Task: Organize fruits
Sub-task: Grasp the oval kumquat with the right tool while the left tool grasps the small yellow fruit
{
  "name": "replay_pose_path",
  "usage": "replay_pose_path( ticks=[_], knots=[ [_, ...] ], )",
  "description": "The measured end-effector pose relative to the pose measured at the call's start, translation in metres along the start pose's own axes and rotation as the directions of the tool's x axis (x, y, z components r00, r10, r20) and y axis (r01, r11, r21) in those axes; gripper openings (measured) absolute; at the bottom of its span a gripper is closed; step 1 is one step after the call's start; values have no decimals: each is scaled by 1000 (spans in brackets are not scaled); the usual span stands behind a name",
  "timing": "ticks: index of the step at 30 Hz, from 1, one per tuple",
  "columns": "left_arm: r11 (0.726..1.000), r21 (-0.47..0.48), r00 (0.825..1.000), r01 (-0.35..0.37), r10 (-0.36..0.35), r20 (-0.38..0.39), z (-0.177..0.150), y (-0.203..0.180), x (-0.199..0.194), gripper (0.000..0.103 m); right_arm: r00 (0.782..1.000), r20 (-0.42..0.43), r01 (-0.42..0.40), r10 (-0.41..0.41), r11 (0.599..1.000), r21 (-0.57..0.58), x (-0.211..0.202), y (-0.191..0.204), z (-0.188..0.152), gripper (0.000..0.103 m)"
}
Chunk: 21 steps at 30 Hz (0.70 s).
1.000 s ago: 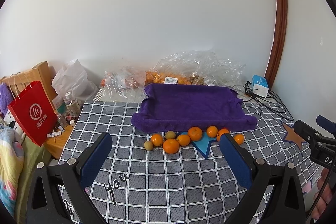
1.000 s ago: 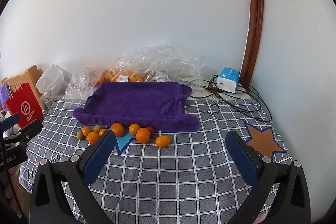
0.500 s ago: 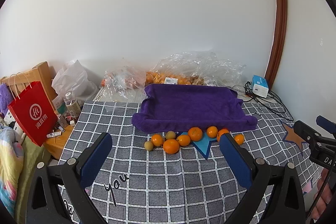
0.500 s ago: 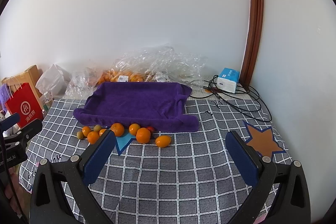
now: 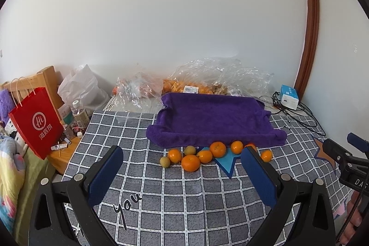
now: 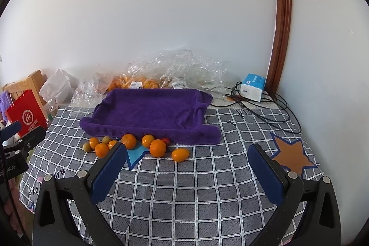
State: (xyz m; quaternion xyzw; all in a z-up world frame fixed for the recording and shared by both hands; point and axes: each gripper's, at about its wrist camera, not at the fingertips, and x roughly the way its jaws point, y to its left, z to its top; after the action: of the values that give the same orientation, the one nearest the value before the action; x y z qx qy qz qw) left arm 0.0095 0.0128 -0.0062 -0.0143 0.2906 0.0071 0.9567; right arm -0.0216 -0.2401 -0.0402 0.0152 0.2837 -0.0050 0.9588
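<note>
the left gripper (image 5: 182, 167) fills the bottom of the left wrist view, its jaws spread wide with nothing between them, hanging above the grey checked cloth (image 5: 189, 197) that covers the counter. the right gripper (image 6: 186, 165) sits the same way at the bottom of the right wrist view, jaws wide and empty.

the fruits lie in a loose row at the centre of both views, along the near edge of the purple towel (image 5: 214, 119), which is shaped like a shallow tray with raised sides. in the left wrist view the biggest orange (image 5: 190, 163) is nearest the camera, with a small green-brown fruit (image 5: 165, 161) at the left end of the row and another orange (image 5: 266, 155) at the right end, just past the right jaw tip. in the right wrist view an oval orange fruit (image 6: 180, 154) lies apart at the right end, and a small red fruit (image 6: 166, 140) peeks out against the towel's edge.

behind the towel, in the middle of the frame, crumpled clear plastic bags (image 5: 221, 75) hold more orange fruit. a red paper bag (image 5: 37, 121) stands at the left edge, and a blue-and-white box (image 5: 289, 97) with black cables rests at the right, by the brown door frame (image 5: 311, 22).
</note>
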Motion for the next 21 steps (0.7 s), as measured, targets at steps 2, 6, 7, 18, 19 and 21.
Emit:
replay_pose_path(
  ticks=[2,6,7,18,19,21],
  knots=[
    [1000,-3,1000,0,0,-14,-3,3,8,103,1000,-10,-2,2,1000,8,9,-3,-3,103],
    [1000,-16,999,3,-4,-37,-12,9,22,103,1000,-25,-1,1,1000,21,28,-9,-12,103],
    [1000,-22,999,-2,1,-46,-14,11,28,103,999,-33,5,-4,1000,21,34,-10,-15,102],
    [1000,-18,984,10,-13,-175,-43,24,87,95,976,-218,-13,16,1000,14,125,-17,-53,67],
    [1000,-17,983,13,-16,-185,-46,25,93,94,974,-224,-15,18,1000,14,133,-17,-55,64],
    [1000,-13,980,3,-6,-200,-50,28,104,92,972,-234,-34,36,999,15,145,-16,-58,62]
  ],
)
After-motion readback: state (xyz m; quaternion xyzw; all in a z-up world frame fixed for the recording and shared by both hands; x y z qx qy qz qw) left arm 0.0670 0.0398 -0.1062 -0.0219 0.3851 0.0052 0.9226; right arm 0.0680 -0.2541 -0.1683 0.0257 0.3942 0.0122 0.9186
